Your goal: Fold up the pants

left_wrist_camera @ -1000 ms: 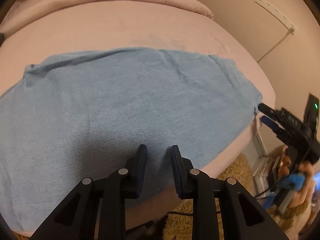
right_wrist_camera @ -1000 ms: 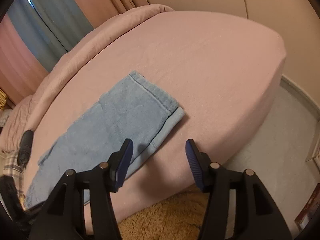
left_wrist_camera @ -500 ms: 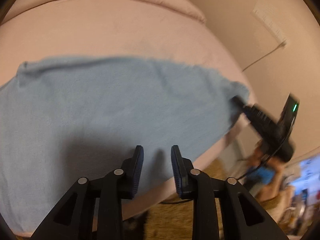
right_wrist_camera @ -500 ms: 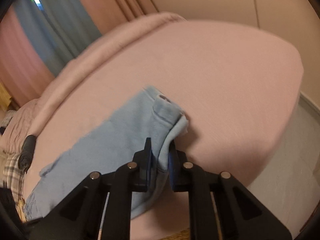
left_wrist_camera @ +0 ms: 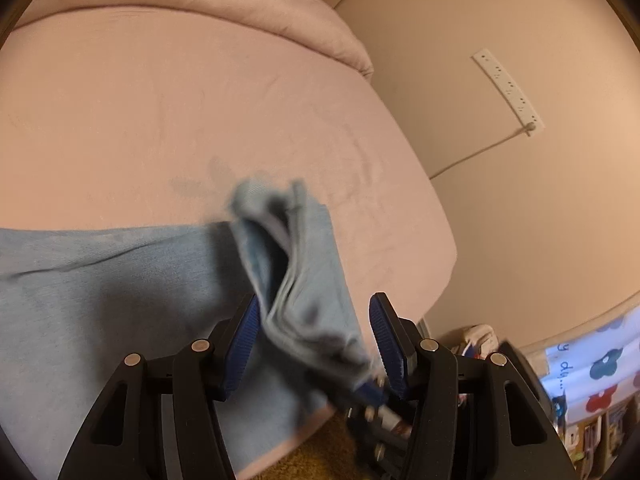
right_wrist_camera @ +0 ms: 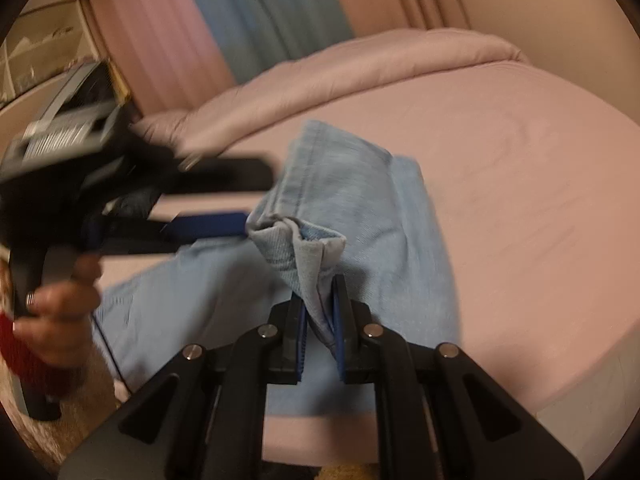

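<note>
Light blue denim pants lie on the pink bed. My right gripper is shut on the hem end of the pants and holds it lifted over the rest of the cloth. My left gripper is open, its jaws wide apart on either side of the lifted hem end. The left gripper also shows in the right wrist view, open, its fingers beside the raised hem. The right gripper's tip shows below the cloth in the left wrist view.
A folded pink duvet lies at the back of the bed. A wall with a power strip stands to the right. A shaggy rug lies below the bed's front edge. Pink and blue curtains hang behind.
My right gripper has lifted the hem end and carried it left over the pants. My left gripper has opened wide and moved up to the raised hem.
</note>
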